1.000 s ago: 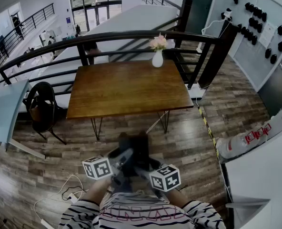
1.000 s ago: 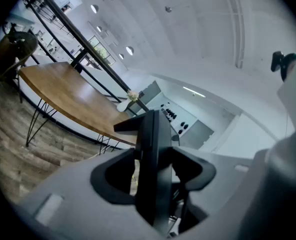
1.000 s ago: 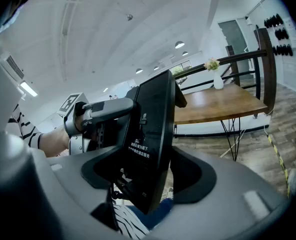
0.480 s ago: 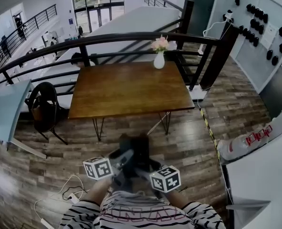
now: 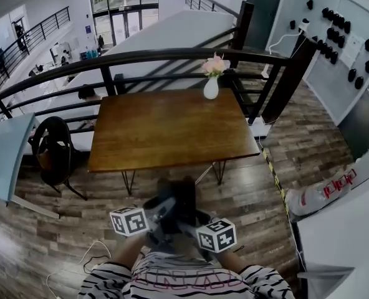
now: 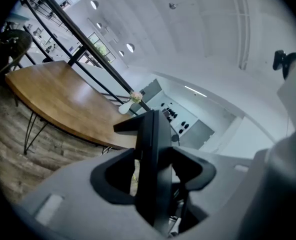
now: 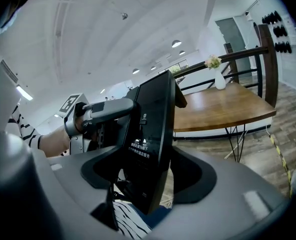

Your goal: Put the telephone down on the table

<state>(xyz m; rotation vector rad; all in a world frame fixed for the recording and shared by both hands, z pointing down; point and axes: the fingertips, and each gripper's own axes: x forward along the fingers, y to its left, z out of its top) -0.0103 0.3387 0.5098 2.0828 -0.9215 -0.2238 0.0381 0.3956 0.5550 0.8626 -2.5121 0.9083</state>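
A black telephone (image 5: 179, 195) hangs above the wood floor, close to the person's striped top, held from both sides. My left gripper (image 5: 161, 208) is shut on its left edge and my right gripper (image 5: 191, 221) on its right. In the left gripper view the telephone (image 6: 150, 164) stands edge-on between the jaws of the left gripper (image 6: 150, 186). In the right gripper view the right gripper (image 7: 150, 176) clamps the telephone's dark face (image 7: 155, 129), which bears small white print. The brown wooden table (image 5: 166, 129) stands ahead, apart from the telephone.
A white vase with pink flowers (image 5: 211, 86) sits at the table's far right corner. A dark railing (image 5: 172, 58) runs behind the table. A black chair (image 5: 50, 145) and a pale table (image 5: 4, 154) are at left. A white counter (image 5: 340, 229) is at right, and a cable (image 5: 88, 254) lies on the floor.
The table has drawn a little closer and lower in the head view. Both grippers keep the same hold on the telephone.
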